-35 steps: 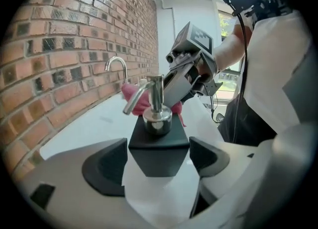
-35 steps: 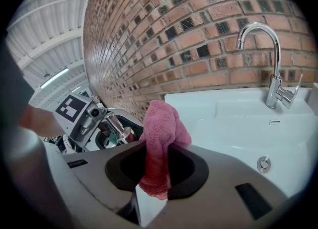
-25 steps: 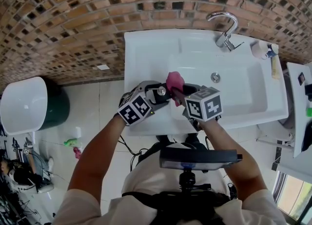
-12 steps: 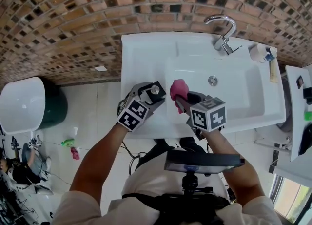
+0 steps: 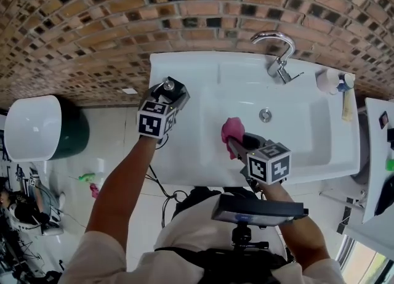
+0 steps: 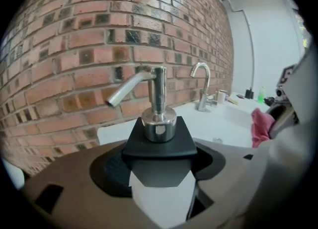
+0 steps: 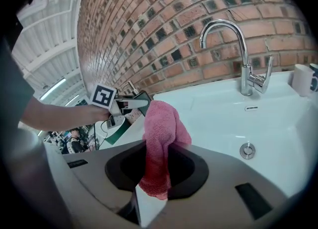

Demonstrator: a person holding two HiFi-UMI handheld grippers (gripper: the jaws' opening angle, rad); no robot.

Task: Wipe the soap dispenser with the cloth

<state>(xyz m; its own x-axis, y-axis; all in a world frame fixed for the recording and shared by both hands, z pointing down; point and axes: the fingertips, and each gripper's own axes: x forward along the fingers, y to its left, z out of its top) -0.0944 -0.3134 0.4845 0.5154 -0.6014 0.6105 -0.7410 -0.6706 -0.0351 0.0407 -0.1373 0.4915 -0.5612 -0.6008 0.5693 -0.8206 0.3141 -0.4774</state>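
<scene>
Brick wall [image 5: 184,5] stood behind the sink [image 5: 191,147]. Left gripper [image 5: 171,90] held the dispenser [image 6: 159,123] in wide fingers at the sink's left edge. Right gripper [image 5: 239,143] pinched the cloth [image 5: 231,130] over the basin.

- The cloth [image 7: 161,133] is pink.
- The soap dispenser [image 6: 158,123] has a black top and a shiny silver pump.
- The sink [image 5: 184,153] is white.
- The far wall [image 5: 92,18] is red-brown brick with some dark bricks.
</scene>
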